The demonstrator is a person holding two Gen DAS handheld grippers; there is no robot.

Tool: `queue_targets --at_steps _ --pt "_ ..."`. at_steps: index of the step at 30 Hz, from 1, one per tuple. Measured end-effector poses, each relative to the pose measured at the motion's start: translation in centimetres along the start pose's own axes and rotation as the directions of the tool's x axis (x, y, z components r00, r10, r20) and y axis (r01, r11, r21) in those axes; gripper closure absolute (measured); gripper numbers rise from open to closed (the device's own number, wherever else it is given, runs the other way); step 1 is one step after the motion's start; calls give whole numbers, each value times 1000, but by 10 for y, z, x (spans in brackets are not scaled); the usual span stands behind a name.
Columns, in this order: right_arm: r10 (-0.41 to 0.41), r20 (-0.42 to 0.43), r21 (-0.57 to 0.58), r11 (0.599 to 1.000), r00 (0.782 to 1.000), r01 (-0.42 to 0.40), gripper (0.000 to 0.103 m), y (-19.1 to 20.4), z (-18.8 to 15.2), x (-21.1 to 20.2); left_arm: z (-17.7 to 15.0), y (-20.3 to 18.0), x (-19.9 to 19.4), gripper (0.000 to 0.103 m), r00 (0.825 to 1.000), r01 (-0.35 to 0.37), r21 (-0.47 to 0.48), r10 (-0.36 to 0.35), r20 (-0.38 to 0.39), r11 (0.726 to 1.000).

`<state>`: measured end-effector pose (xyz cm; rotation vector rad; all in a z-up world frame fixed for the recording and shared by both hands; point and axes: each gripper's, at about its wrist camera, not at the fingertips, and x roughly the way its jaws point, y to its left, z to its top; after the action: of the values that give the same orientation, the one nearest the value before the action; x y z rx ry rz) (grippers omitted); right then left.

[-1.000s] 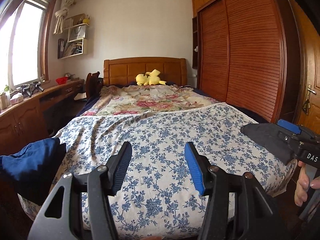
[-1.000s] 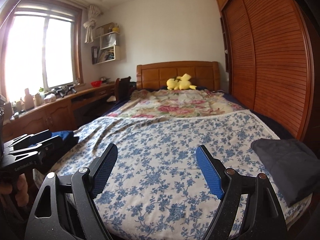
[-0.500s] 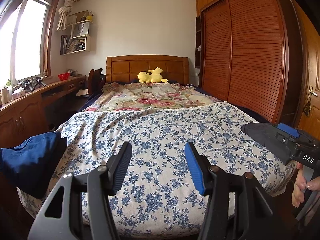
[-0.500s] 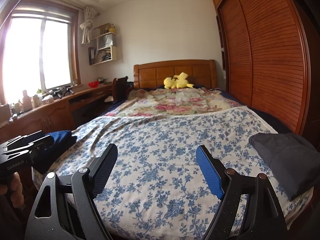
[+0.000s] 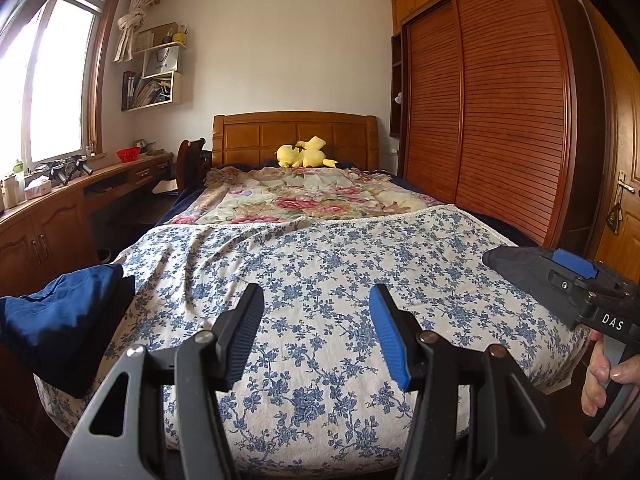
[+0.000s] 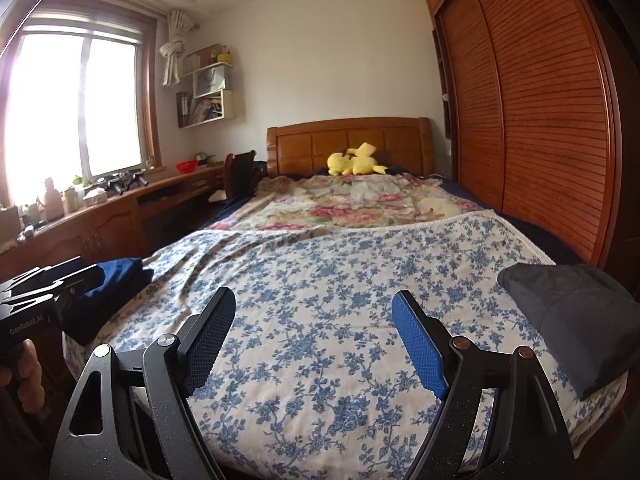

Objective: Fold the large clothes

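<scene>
Left jaws: we hold the left gripper [image 5: 316, 332] with its jaws standing partly apart and nothing between them; only the blue-flowered bedspread [image 5: 320, 264] shows through the gap.
Right jaws: the right gripper [image 6: 312, 340] is spread wider, also empty, with bare bedspread in front of and between its fingers.
Blue garment: a navy piece [image 5: 60, 316] lies in a loose heap at the bed's corner, well off to the outer side of our left jaws. In the right wrist view it sits beyond the left gripper's body, far left of the right jaws [image 6: 116, 276].
Grey garment: a dark grey piece [image 6: 568, 316] rests on the opposite corner of the bed, to the outer side of the right jaws and a little ahead of them. Its edges look straight and its layers stacked, so we judge it already folded.
Ahead of the jaws: the middle of the bedspread is free of clothing; past it lie a rose-patterned quilt [image 5: 316, 196] and a yellow plush toy [image 5: 304, 154] by the headboard.
Done so far: as we read it, one garment folded and set aside, though we cannot tell how neatly from here.
Left to do: the blue garment looks rumpled and unfolded. We expect we must pick it up, spread it on the free stretch ahead of both jaws, then fold it.
Contact: neither gripper touches any cloth.
</scene>
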<state>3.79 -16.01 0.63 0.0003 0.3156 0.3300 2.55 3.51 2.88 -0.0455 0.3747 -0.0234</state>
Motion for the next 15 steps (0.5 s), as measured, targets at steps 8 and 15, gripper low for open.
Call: queue_targets --at_steps 8,15 --pt "2 -1 -3 1000 1000 -2 21 1 -1 -1 0 -1 -3 49 1000 -2 1 2 5 1000" --pt "5 -2 -3 1000 1000 -5 21 1 -1 -1 0 -1 -3 49 1000 -1 0 1 6 1000"
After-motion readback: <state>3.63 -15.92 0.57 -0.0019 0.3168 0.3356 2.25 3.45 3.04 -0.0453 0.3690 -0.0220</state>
